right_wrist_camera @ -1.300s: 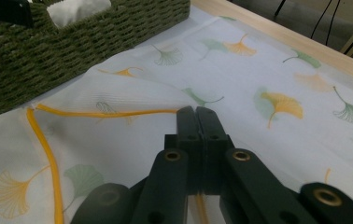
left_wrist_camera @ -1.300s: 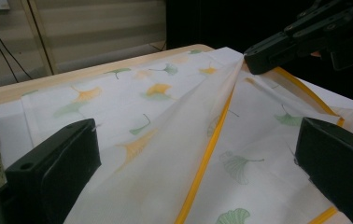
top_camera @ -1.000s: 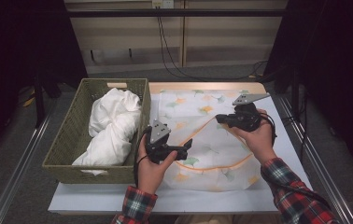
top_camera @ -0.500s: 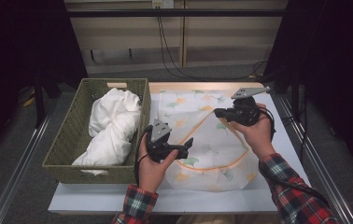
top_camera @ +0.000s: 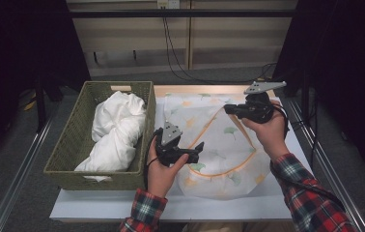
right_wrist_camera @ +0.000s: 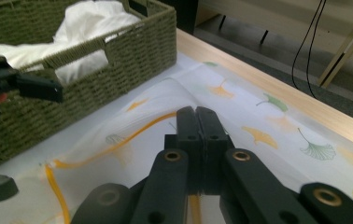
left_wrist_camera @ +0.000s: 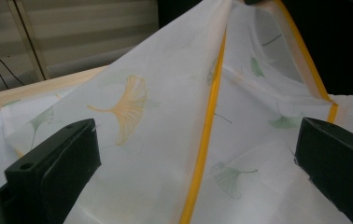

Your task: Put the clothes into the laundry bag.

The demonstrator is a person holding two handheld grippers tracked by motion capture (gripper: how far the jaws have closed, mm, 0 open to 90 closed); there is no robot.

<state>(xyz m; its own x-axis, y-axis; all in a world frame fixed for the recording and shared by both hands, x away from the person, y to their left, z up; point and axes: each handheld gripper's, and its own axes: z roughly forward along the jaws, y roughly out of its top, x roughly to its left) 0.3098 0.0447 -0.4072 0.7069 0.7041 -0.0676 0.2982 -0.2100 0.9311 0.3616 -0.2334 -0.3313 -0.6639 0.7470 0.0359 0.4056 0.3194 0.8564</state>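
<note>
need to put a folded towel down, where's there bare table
Bare table runs along the near edge, below the basket and the leaf-print cloth, and in a thin strip right of the cloth. The basket is crowded with white laundry; the cloth covers the middle.

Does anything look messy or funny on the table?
Nothing is spilled or broken. The leaf-print cloth isn't lying flat: the right hand-held gripper, shut on its orange-edged hem, lifts one part into a tent. The white laundry sits crumpled in the woven basket.
</note>
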